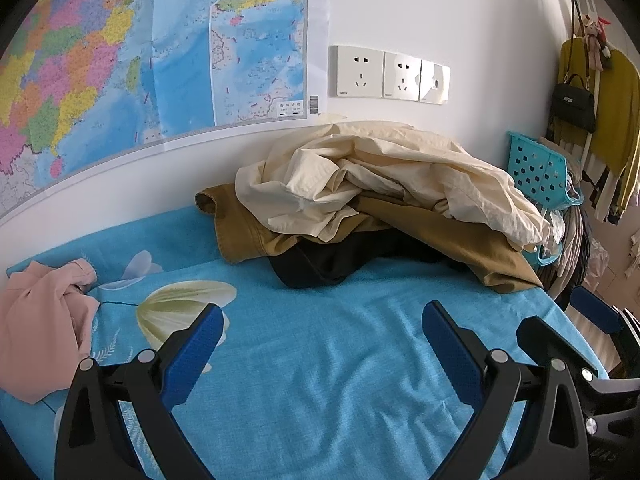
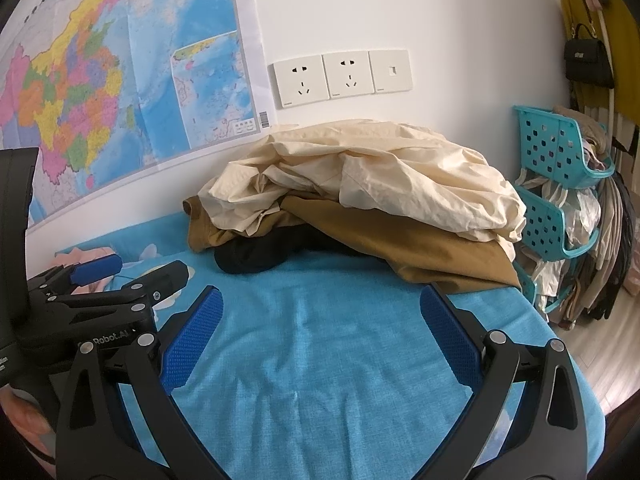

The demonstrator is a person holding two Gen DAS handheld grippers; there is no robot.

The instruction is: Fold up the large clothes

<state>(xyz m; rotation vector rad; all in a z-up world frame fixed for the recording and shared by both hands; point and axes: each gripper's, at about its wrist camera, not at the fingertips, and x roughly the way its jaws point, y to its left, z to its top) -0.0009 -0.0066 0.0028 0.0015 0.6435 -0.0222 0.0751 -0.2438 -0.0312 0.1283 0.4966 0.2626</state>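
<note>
Clothes lie heaped at the bed's far edge against the wall — cream shirt over brown and black garments. A pink garment sits at the left edge. Left gripper and right gripper hover over bare sheet — fingers apart, empty.

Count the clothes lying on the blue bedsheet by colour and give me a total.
Cream: 1, cream garment
Mustard brown: 1, brown garment
Black: 1, black garment
Pink: 1, pink garment
Total: 4
</note>
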